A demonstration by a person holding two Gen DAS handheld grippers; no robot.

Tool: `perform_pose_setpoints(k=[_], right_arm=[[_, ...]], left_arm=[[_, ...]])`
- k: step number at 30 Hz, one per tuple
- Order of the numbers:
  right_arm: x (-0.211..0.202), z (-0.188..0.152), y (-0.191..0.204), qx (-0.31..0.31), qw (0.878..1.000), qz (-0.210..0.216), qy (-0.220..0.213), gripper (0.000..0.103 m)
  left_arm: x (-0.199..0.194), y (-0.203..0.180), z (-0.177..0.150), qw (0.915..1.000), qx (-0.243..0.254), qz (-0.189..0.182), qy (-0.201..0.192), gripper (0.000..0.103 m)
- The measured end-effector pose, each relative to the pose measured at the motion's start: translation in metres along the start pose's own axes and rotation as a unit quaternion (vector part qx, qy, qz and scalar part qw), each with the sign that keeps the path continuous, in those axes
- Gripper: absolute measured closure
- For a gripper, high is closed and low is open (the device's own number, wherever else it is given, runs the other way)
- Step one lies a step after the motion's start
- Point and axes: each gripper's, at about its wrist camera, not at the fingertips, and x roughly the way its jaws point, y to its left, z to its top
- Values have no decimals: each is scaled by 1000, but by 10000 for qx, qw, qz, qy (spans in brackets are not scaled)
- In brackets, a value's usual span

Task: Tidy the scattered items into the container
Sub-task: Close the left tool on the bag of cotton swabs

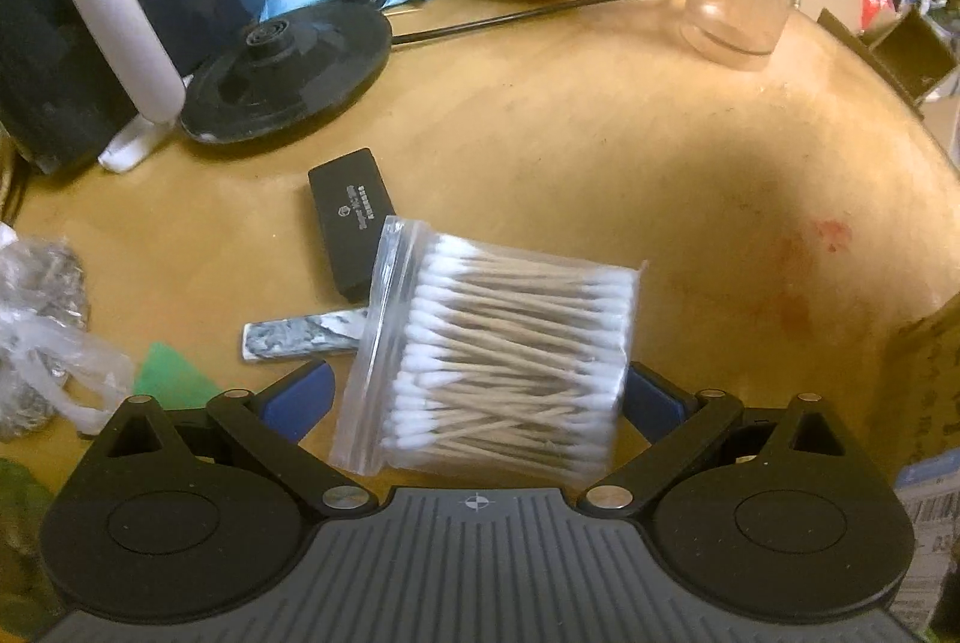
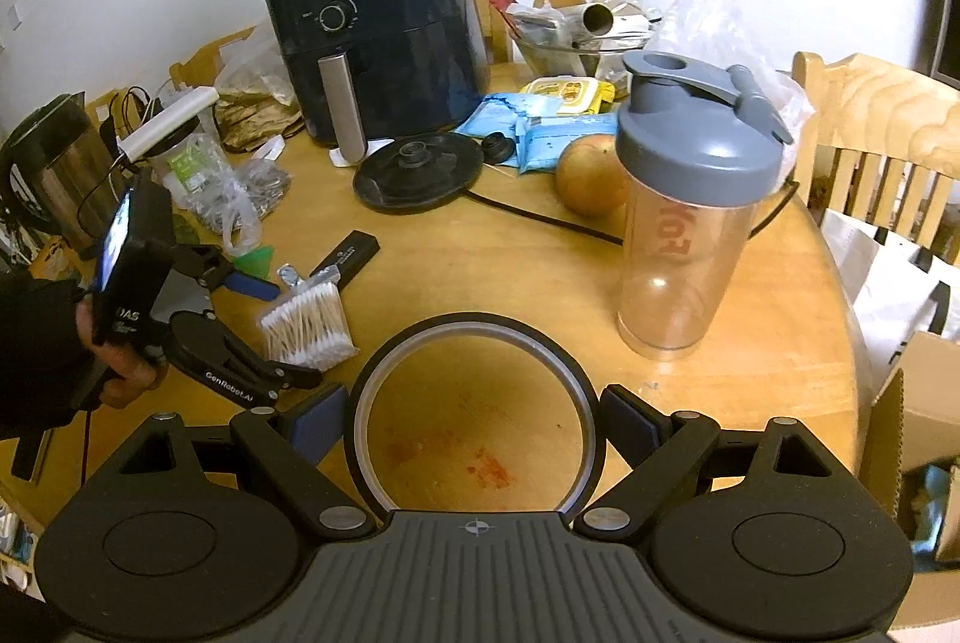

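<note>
The left gripper [image 1: 477, 397] points steeply down at the round wooden counter [image 1: 600, 150]. Its jaws stand wide apart, one on each side of the bag of cotton swabs [image 1: 498, 349]; the left-wrist view does not show the pads pressing on the bag, so the bag reads as released, lying on the counter. In the right-wrist view the same gripper [image 2: 273, 328], carried by a hand [image 2: 120, 373], straddles the bag [image 2: 309, 322] near the left edge of the counter.

The bag lies on top of two other items — a black flat case [image 1: 351, 223] and a marbled grey bar [image 1: 300, 337]. A green scrap [image 1: 171, 373] lies just beside the bar, toward the near left edge.

The right gripper [image 2: 474, 421] holds a black ring [image 2: 474, 325] between its jaws; both pads touch the outer rim, so the jaws are clenched on it. Red stains on the bare counter show through the ring.

Toward the far edge stand an air fryer [image 2: 372, 30], a black kettle base [image 2: 417, 172] with its cable, an apple [image 2: 588, 181] and a clear shaker bottle [image 2: 690, 223]. A cardboard box [image 2: 912, 415] sits past the right edge of the counter — its contents cannot be made out.
</note>
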Motion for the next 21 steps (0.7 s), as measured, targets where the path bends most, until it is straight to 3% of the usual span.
perform_pose_setpoints(k=[3, 5, 8, 21], right_arm=[[-4, -3, -3, 63, 10000, -33, -18, 12], [-6, -4, -4, 93, 9999, -54, -30, 12], [-8, -6, -4, 134, 9999, -72, -56, 12], [-14, -7, -3, 159, 9997, -1, -175, 12]], left_arm=[[1, 5, -1, 9998, -130, -173, -6, 5], [-2, 4, -1, 9997, -146, -176, -82, 19], [-4, 2, 1, 9997, -162, -156, -55, 29], [-38, -16, 3, 9988, -223, 17, -426, 31]])
